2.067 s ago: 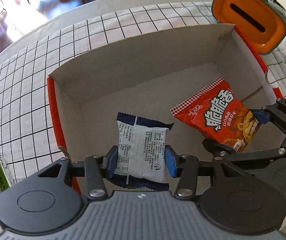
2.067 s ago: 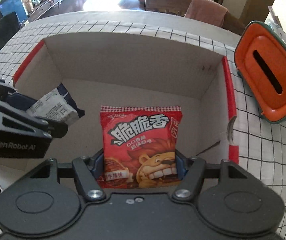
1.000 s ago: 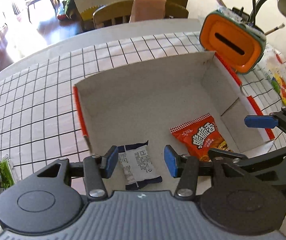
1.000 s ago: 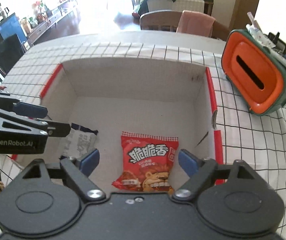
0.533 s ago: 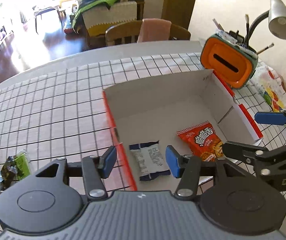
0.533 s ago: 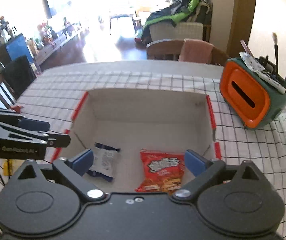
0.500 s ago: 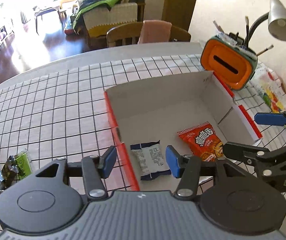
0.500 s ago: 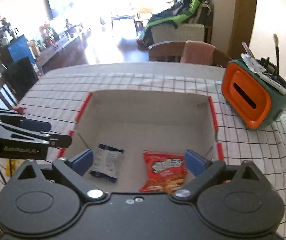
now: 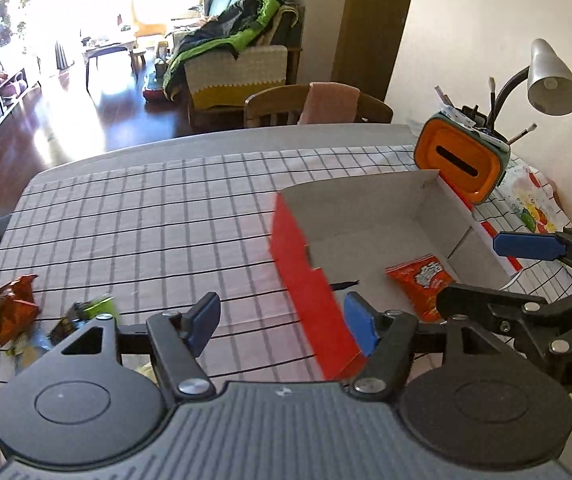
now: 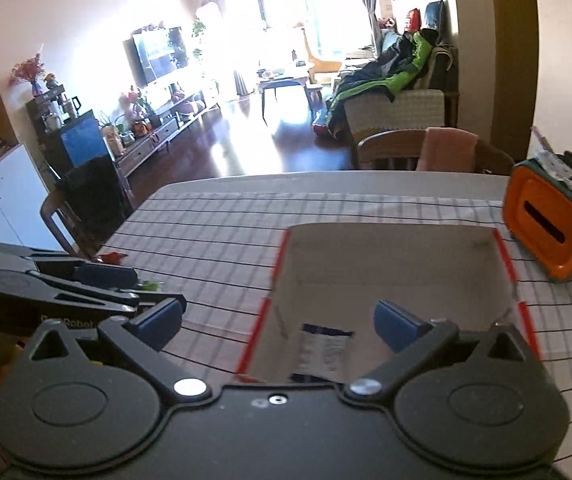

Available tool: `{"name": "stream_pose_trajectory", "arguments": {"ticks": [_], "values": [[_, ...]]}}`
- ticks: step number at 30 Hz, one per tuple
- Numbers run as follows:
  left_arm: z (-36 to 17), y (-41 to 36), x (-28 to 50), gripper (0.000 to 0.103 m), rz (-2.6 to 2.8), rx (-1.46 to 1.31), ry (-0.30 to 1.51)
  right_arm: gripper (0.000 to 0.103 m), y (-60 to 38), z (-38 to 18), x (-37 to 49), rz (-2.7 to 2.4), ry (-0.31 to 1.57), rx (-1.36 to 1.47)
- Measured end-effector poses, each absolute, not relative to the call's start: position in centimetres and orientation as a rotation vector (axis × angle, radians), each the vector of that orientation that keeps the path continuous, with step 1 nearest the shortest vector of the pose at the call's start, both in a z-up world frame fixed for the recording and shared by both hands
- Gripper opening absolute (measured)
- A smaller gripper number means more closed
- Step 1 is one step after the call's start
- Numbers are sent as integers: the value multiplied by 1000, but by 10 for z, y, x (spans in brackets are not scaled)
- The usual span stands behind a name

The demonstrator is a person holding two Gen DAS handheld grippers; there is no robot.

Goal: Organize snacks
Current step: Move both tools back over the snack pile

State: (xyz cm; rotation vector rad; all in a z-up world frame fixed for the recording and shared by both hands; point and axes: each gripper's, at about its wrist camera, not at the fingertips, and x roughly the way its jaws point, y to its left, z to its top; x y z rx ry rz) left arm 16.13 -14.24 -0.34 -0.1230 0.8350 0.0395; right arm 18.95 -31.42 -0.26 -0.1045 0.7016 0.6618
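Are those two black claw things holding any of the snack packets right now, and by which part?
Nothing is held. The left gripper and the right gripper are both open with nothing between them; the red packet and the white packet lie in the box.

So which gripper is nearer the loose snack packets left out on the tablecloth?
Left. The left gripper is open just to the right of the loose snack packets. The right gripper is open over the cardboard box, farther off.
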Motion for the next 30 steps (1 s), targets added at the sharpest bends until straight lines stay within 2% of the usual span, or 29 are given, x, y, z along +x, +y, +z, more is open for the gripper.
{"name": "stream_pose_trajectory", "arguments": {"ticks": [4, 16, 20, 30], "values": [[-1, -122, 137, 80, 84, -97, 784, 103, -292, -3, 170, 670, 614, -142], [-8, -54, 77, 88, 124, -92, 687, 103, -224, -18, 142, 735, 626, -125], [-19, -28, 63, 92, 158, -89, 694, 103, -198, -31, 130, 739, 653, -143], [-53, 42, 36, 92, 277, -145, 752, 103, -152, -75, 125, 725, 762, -174]]}}
